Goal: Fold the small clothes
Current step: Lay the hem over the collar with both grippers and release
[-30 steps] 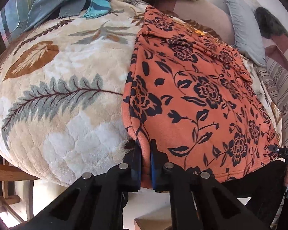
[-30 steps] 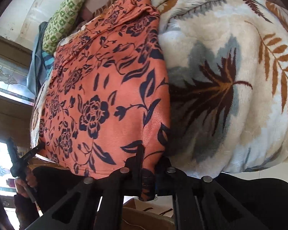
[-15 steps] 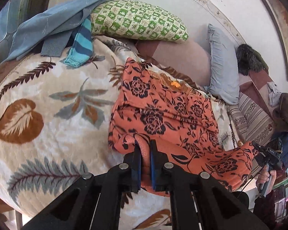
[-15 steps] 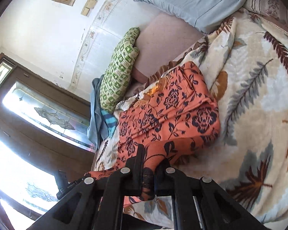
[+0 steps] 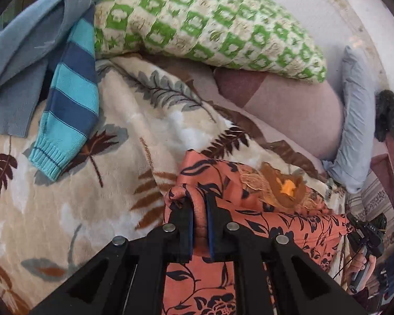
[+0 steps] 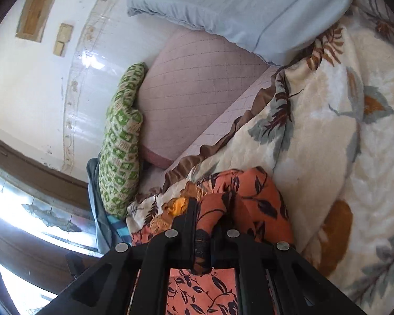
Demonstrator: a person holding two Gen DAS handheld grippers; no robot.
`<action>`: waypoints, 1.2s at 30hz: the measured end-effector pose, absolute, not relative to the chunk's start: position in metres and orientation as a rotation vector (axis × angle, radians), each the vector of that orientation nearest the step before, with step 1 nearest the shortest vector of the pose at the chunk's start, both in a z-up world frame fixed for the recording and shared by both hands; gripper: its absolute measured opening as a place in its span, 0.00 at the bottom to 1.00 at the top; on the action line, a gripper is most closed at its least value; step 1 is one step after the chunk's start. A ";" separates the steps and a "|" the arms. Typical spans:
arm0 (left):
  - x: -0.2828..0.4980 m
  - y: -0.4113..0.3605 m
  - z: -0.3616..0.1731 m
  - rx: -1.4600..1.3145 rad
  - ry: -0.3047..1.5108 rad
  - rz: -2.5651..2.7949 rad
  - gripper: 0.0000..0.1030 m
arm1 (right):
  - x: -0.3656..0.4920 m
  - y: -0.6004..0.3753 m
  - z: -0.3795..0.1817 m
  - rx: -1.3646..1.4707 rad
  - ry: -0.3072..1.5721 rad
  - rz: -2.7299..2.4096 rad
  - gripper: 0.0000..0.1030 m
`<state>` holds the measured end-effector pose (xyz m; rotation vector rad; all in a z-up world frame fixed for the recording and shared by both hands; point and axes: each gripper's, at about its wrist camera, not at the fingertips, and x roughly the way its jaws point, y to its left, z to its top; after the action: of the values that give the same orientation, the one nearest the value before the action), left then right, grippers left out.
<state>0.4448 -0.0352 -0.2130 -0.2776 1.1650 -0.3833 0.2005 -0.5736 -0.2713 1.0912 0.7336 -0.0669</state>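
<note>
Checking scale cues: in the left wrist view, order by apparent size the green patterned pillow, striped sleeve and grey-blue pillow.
1. green patterned pillow
2. striped sleeve
3. grey-blue pillow, which lies farther away, so its place is unsure.

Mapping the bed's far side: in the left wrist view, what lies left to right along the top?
Grey-blue knit garment → turquoise-and-navy striped knit sleeve → green-and-cream patterned pillow → pale blue pillow → dark furry item.

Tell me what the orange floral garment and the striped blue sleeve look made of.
Orange floral garment: soft matte fleece-like knit, judging by its thick rounded folds where the left gripper and right gripper pinch it; exact fibre unclear. Striped blue sleeve: knitted yarn, with a visibly ribbed cuff.
</note>
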 end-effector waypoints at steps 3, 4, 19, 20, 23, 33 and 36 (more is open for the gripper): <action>0.463 -0.033 -0.250 -0.371 1.235 -0.326 0.13 | 0.227 -0.588 -0.312 1.159 0.819 -0.117 0.14; 0.463 -0.028 -0.256 -0.426 1.224 -0.326 0.13 | 0.228 -0.593 -0.323 1.188 0.820 -0.116 0.14; 0.307 0.005 -0.183 -0.545 0.734 -0.236 0.77 | 0.172 -0.522 -0.224 0.778 0.786 -0.030 0.72; 0.302 -0.008 -0.194 -0.516 0.774 -0.245 0.77 | 0.181 -0.496 -0.227 0.720 0.845 0.003 0.71; 0.303 -0.043 -0.221 -0.370 0.894 -0.228 0.76 | 0.215 -0.420 -0.250 0.594 1.004 0.081 0.61; 0.334 -0.045 -0.258 -0.149 1.008 -0.128 0.76 | 0.357 -0.338 -0.307 0.414 1.105 -0.017 0.37; 0.344 -0.024 -0.256 -0.218 0.995 -0.092 0.76 | 0.391 -0.373 -0.285 0.534 0.942 -0.120 0.37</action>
<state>0.3443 -0.0238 -0.2559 -0.2179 0.9953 -0.0917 0.3911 -0.3733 -0.2849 0.5343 0.9418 -0.1198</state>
